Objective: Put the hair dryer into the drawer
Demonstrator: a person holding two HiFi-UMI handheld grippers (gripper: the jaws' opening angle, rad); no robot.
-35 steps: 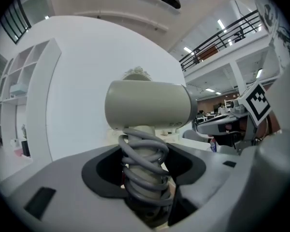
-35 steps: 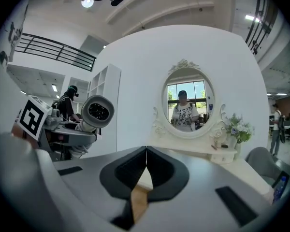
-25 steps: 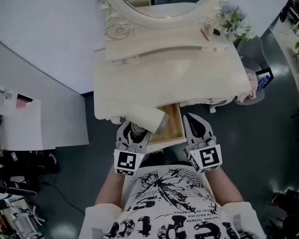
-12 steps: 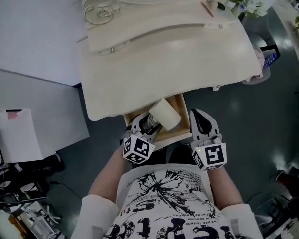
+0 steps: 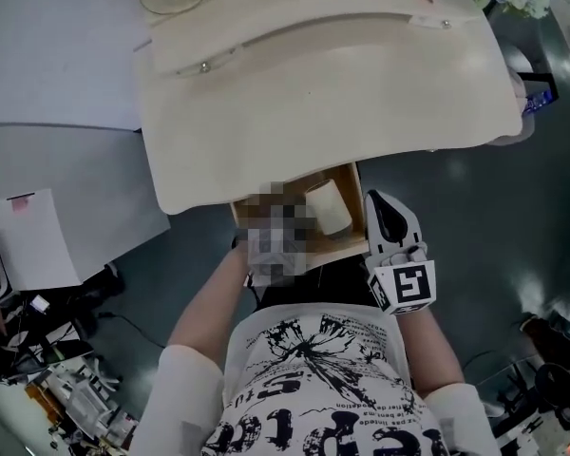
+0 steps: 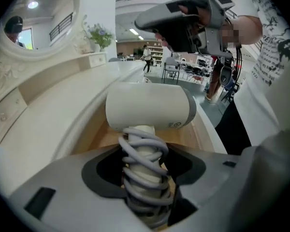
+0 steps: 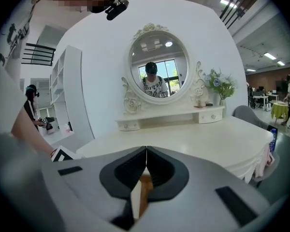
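The cream hair dryer (image 6: 147, 105) has its grey cord wound round the handle. My left gripper (image 6: 145, 154) is shut on that wrapped handle and points steeply down. From the head view, the dryer's barrel (image 5: 330, 205) lies inside the open wooden drawer (image 5: 353, 245) under the table's front edge. A blurred patch covers the left gripper there. My right gripper (image 5: 381, 200) hangs just right of the drawer, jaws together and empty. In its own view the right gripper (image 7: 146, 151) faces the dressing table.
The cream dressing table (image 5: 313, 93) overhangs the back of the drawer. On it stand an oval mirror (image 7: 157, 64) and a flower vase (image 7: 221, 88). A white cabinet (image 5: 38, 240) and a tangle of cables (image 5: 47, 350) sit at the left on the dark floor.
My left gripper has sunk and tipped downward, carrying the hair dryer from above the drawer's front into the drawer. The right gripper has dropped a little beside the drawer.
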